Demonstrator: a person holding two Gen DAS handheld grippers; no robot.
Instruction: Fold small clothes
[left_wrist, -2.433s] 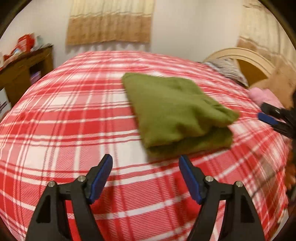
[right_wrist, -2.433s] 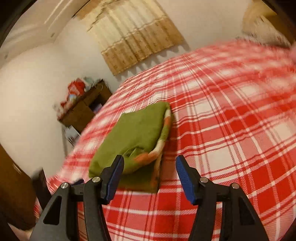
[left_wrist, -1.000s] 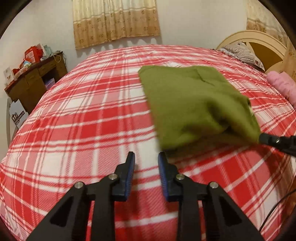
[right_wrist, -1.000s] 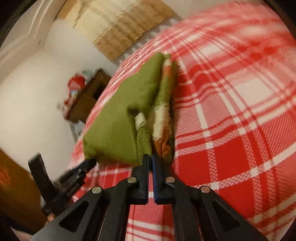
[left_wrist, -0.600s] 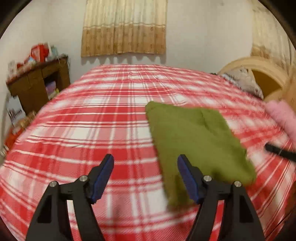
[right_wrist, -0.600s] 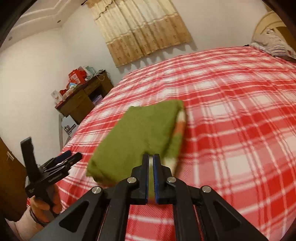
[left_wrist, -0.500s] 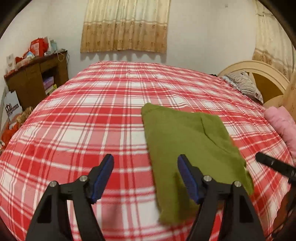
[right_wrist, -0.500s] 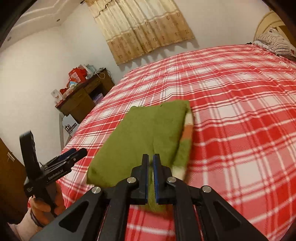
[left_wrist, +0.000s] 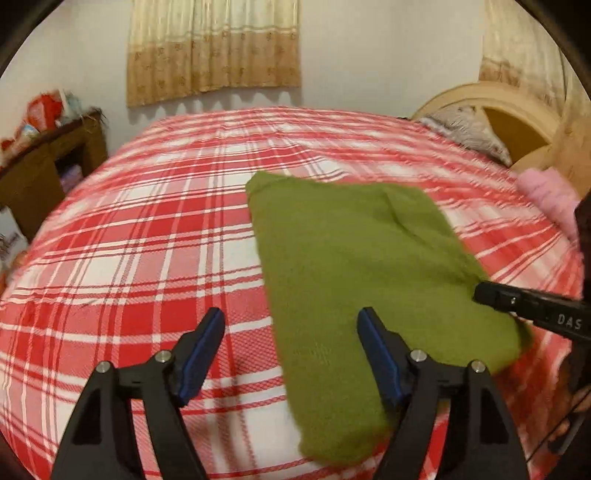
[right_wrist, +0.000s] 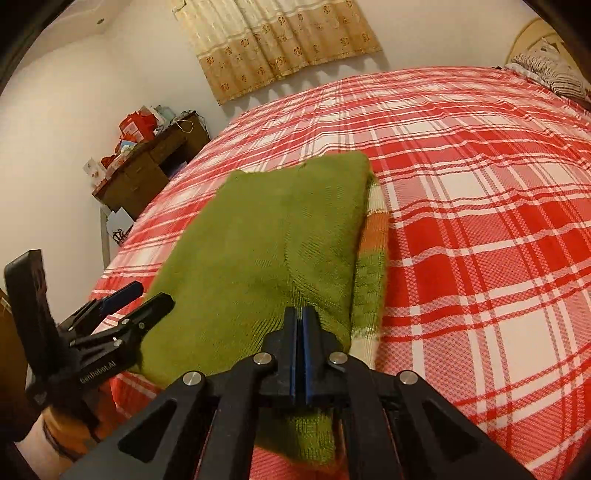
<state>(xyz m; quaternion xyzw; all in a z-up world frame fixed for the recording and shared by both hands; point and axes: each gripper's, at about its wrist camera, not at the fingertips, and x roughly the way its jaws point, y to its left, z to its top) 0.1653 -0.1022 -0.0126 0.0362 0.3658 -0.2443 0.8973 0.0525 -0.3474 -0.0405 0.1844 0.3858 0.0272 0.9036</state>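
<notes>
A folded green knit garment (left_wrist: 351, 251) lies on the red plaid bed cover (left_wrist: 147, 229). Its orange and white striped layer (right_wrist: 373, 236) peeks out along the right side. My right gripper (right_wrist: 300, 314) is shut on the garment's (right_wrist: 266, 236) near edge, and its tip (left_wrist: 480, 291) shows at the right of the left wrist view. My left gripper (left_wrist: 290, 317) hovers over the garment's near left edge with its jaws opening. The cloth passes under them, and the pads do not press it. The left gripper (right_wrist: 147, 293) also shows at the lower left of the right wrist view.
A wooden cabinet (left_wrist: 44, 166) with red clutter on top stands left of the bed (right_wrist: 480, 184). A curved headboard (left_wrist: 509, 110), a striped pillow (left_wrist: 469, 133) and a pink cloth (left_wrist: 546, 195) sit at the far right. A curtain (left_wrist: 214, 48) hangs on the back wall.
The left jaws went from nearly shut to wide apart, and that hand drew back from the garment's corner. The right gripper stayed shut on the garment and shifted it.
</notes>
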